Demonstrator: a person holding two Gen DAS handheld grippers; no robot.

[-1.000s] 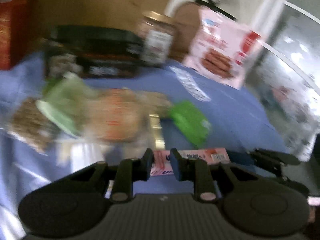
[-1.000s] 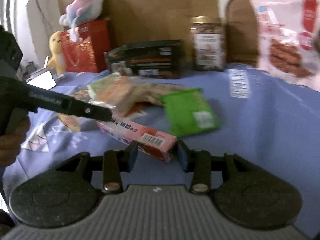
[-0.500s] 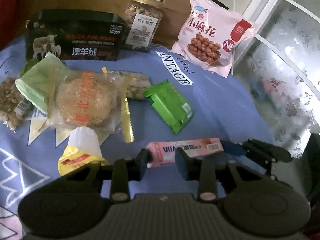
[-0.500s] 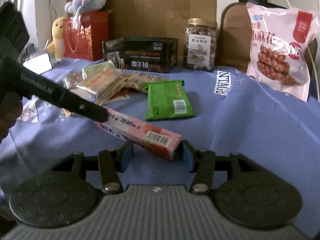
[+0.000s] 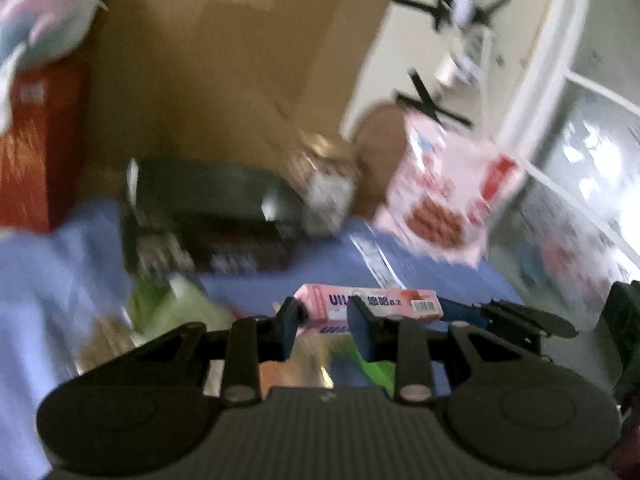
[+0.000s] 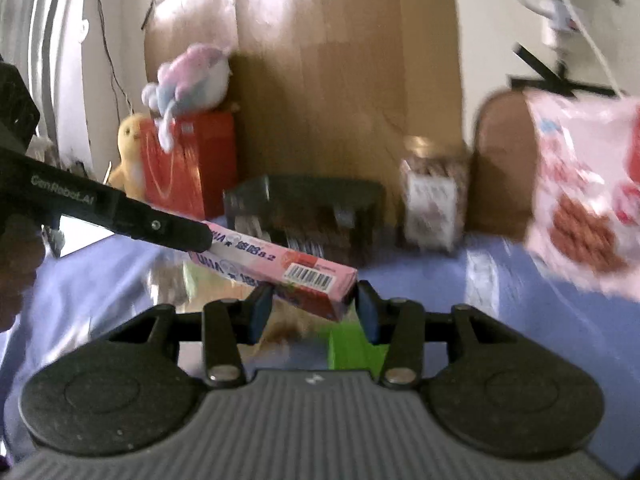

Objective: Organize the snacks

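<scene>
The long pink cardboard snack box point(image 5: 370, 307) is held at both ends, lifted clear of the blue cloth-covered worktop point(image 5: 328, 268). In the left wrist view the left gripper point(image 5: 322, 326) is clenched on the box's near end, fingers pressed to either side; the right gripper point(image 5: 472, 312) enters past the box's barcode end. In the right wrist view the right gripper point(image 6: 312, 308) grasps that barcode end of the box point(image 6: 280, 266), which tilts up and away toward the left gripper point(image 6: 188, 238) clamped on its far end.

Beneath the box, both views show a bright green foil packet point(image 6: 352, 348) and blurred clear-wrapped snacks point(image 5: 168, 312) lying on the worktop point(image 6: 520, 292).

Behind the box stands a dark rectangular carton point(image 6: 308, 208), just right of it a clear jar with a gold lid point(image 6: 434, 196), and further right a large pink snack bag point(image 6: 584, 192) leaning upright.

Only the right wrist view shows, left of the box and beyond it, a yellow plush chick point(image 6: 130, 152) beside a red gift bag point(image 6: 188, 164) with a pastel plush toy point(image 6: 188, 80) on top. The left wrist view shows only the red bag's edge point(image 5: 36, 148), but also a frosted glass pane point(image 5: 580, 208) right of the pink bag point(image 5: 448, 196). A tall brown cardboard sheet point(image 6: 340, 64) backs everything.
</scene>
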